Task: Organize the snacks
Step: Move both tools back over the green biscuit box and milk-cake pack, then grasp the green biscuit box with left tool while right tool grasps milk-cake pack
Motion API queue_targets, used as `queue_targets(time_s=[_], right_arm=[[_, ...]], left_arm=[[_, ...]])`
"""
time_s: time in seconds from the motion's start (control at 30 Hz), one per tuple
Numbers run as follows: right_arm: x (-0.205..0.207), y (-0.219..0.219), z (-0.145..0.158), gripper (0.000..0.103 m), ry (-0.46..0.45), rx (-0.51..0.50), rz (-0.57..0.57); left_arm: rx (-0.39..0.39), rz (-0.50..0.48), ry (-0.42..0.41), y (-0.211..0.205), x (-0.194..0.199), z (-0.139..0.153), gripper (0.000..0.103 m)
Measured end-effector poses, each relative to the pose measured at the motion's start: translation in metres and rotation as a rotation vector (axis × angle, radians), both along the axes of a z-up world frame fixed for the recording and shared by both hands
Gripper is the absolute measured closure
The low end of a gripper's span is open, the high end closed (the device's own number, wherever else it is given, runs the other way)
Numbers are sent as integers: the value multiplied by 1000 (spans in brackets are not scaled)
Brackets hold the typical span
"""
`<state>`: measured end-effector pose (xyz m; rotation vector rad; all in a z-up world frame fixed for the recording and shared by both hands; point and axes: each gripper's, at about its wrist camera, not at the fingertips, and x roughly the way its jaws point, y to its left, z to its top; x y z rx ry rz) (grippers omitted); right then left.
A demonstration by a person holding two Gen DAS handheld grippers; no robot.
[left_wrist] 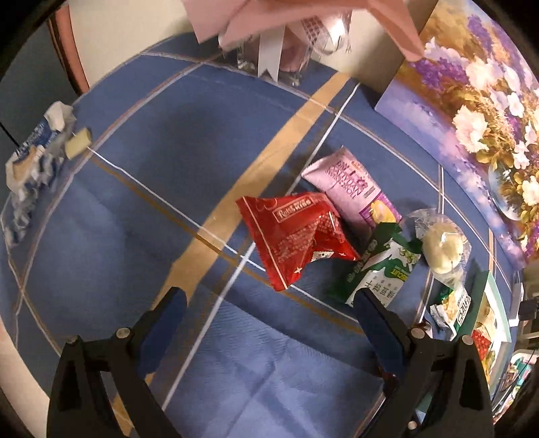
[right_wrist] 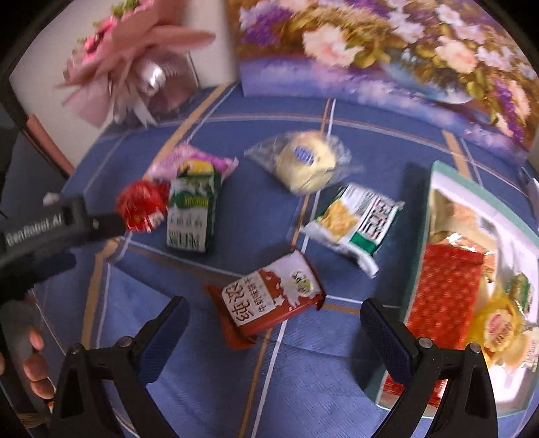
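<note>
Over the blue checked tablecloth point(left_wrist: 168, 188), our left gripper point(left_wrist: 269, 310) hangs with its fingers spread wide and nothing between them. Just ahead of it we see a red snack packet point(left_wrist: 293, 236) lying crumpled, its far edge overlapping a pale purple packet point(left_wrist: 350, 188). To the right of the red one sits a green-and-white milk carton point(left_wrist: 380, 269), partly behind our right-hand fingertip, and beside that a round pale bun in clear wrap point(left_wrist: 441, 246). A blue-and-white wrapper point(left_wrist: 33, 161) lies well apart at the far left edge of the table. A flower painting point(left_wrist: 471, 118) leans at the back right, and a pink bouquet point(left_wrist: 303, 27) stands at the back.

Through the right wrist camera, somewhat blurred, our right gripper point(right_wrist: 273, 320) is also spread wide and holds nothing. A red-brown and white milk snack packet point(right_wrist: 273, 296) lies on the cloth just ahead, between the two fingers in view, touching neither as far as we can tell. Farther off we see the milk carton point(right_wrist: 192, 209), the wrapped bun point(right_wrist: 306, 161) and a green-and-white chip packet point(right_wrist: 357, 219). At the right stands a teal-rimmed box point(right_wrist: 417, 236) already holding several snacks. The left gripper point(right_wrist: 121, 222) shows at the left, by the red packet point(right_wrist: 145, 205).
</note>
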<state>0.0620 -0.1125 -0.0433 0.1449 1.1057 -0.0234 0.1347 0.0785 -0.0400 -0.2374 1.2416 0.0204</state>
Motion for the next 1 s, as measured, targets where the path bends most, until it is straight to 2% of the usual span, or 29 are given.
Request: queue_targets(time_s=[0.23,0.4,0.53,0.73,0.93,1.0], right_arm=[[8,8,-23,1,47,-19,46],[11,15,-36,1,62,-65,76],[16,15,-38,9,50,-80,74],[29,4,-31,22,34,-51,48],[34,-9,-29,29,30,-10,17],[35,-12,-29,29,31,-1,13]], left_arm=[[-22,25,52,1,5,-21,4],[-33,46,56,6,2,-22,4],[-28,33,41,3,4,-17,4],[-50,-5,-2,-9,5,-7,4],[-81,-78,-52,-33,5,3,4],[-70,-105,-69,-44,4,4,5]])
